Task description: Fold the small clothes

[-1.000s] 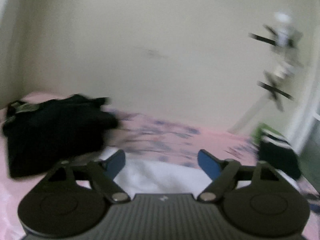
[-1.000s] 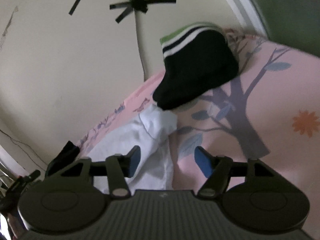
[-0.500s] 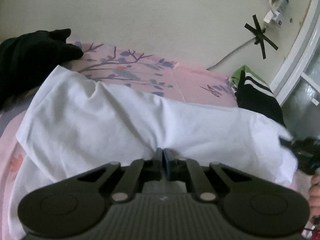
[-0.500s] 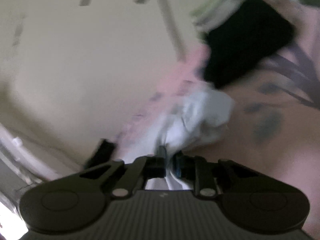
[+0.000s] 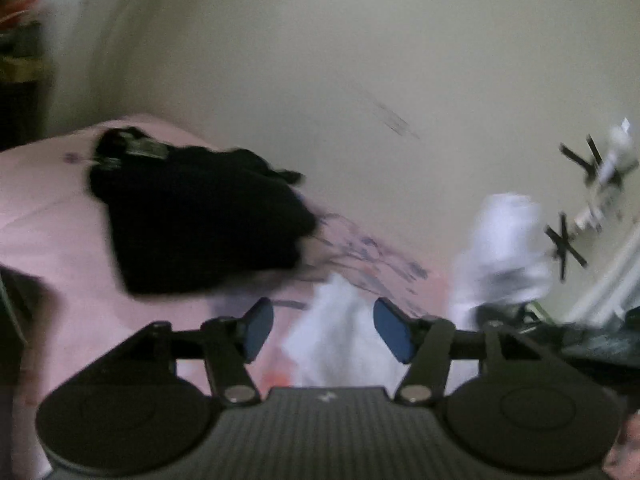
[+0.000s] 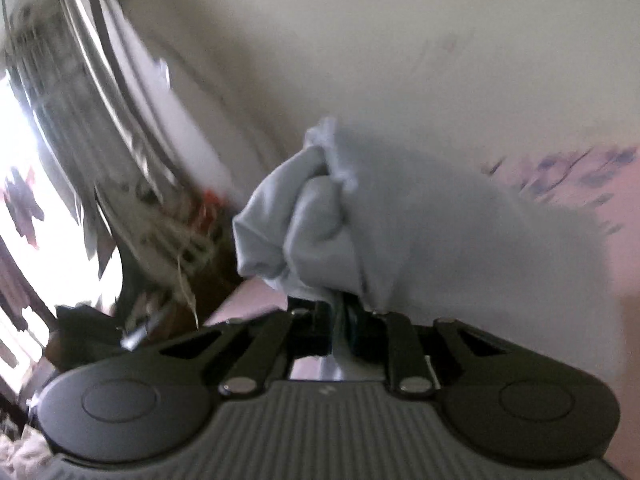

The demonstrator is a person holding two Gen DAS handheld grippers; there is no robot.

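While the left gripper (image 5: 323, 330) has just spread its blue pads, white garment (image 5: 340, 344) lies between them unpinched on the pink bedsheet (image 5: 48, 216), near a black garment (image 5: 200, 220) toward the wall. Seen from the right wrist, the right gripper (image 6: 338, 326) pinches that bunched white cloth, lifted.

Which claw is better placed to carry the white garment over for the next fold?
Probably the right claw: it is shut on the bunched white garment. The left claw has just been opening and grips nothing, though cloth lies between its blue pads.
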